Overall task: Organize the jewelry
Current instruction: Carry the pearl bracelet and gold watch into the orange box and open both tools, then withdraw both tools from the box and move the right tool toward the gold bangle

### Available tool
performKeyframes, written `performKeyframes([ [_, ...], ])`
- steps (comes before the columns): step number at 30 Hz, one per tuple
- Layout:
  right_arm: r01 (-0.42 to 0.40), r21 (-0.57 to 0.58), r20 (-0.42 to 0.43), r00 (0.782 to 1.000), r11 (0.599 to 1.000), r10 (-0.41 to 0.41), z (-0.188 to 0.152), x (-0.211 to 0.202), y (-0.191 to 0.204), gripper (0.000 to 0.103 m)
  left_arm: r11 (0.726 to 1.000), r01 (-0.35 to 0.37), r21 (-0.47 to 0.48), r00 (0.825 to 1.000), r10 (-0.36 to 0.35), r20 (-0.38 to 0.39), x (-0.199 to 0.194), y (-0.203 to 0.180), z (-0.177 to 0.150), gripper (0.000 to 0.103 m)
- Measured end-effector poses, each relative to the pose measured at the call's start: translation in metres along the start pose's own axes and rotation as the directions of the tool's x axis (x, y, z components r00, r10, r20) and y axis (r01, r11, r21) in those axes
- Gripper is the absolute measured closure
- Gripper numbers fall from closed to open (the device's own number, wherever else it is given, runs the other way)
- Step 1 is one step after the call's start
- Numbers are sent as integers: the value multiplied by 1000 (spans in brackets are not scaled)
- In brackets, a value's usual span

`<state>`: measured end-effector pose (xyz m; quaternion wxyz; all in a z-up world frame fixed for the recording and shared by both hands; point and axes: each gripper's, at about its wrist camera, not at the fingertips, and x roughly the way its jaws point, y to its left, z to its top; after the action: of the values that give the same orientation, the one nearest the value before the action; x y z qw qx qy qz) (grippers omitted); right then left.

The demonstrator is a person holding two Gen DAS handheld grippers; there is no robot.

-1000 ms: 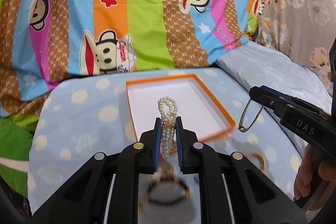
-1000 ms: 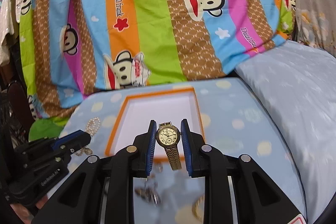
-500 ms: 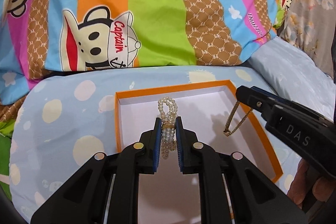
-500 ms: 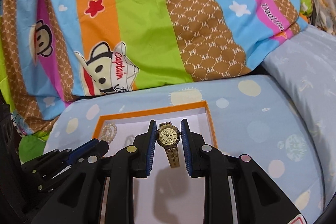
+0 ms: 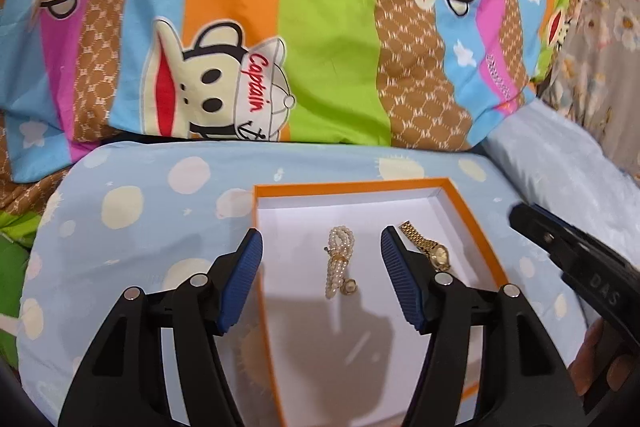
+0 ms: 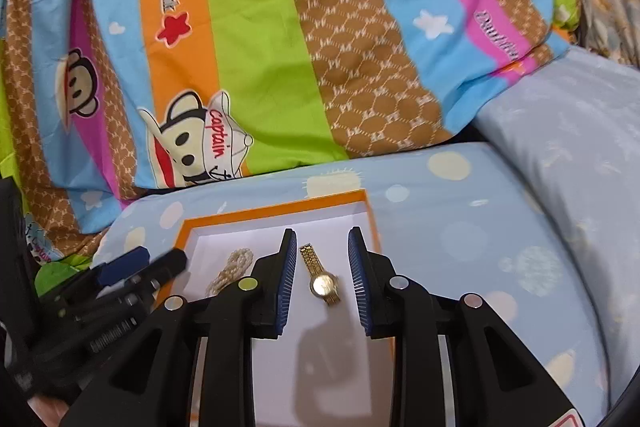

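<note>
1. The striped cartoon blanket [image 5: 320, 27] lies behind the box, heaped up like a backdrop; it takes no part in the work.
2. The dotted blue cushion [image 5: 140, 211] lies under the box and gives it a flat, soft support; I judge it is chosen so that small pieces do not roll away.
3. The orange box [image 5: 472, 219] with white inside stands open in the middle of the cushion; it is the place where the jewelry is collected, so both tools point down into it.
4. The left gripper [image 5: 320, 275] hovers over the near half of the box; its jaws are opening and already stand wide apart, with nothing pressed between the pads.
5. The right gripper [image 6: 322, 279] hovers over the right part of the box; its jaws are opening, less wide, and the pads touch nothing.
6. The pearl bracelet [image 5: 339, 267] lies on the box floor, near the centre, below the gap of the left gripper.
7. The gold watch [image 6: 322, 277] lies flat on the box floor, to the right of the pearls and apart from them; so each piece has its own spot.
</note>
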<state>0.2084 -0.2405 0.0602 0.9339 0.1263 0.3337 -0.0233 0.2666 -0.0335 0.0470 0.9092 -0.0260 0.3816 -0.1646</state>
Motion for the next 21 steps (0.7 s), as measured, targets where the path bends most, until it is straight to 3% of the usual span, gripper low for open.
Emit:
performKeyframes([
  [4,27,0,36,999,1000,-27,-29,-49,-6,66,1000,-27,11,999,27,32,-38,8,-13,44],
  [10,75,-16,2,997,997,-75,-97,-102,-15,66,999,-22,36,1000,22,-5,-87,19,-73,44],
  [16,61,-1,-58,996,998,-61,-151,-130,-14,66,999,-41,28,997,43,-65,-114,26,-139,44],
  [21,55,-2,-95,994,999,-54,-180,-140,-9,66,1000,-20,-19,992,17,-126,-127,29,-178,44],
])
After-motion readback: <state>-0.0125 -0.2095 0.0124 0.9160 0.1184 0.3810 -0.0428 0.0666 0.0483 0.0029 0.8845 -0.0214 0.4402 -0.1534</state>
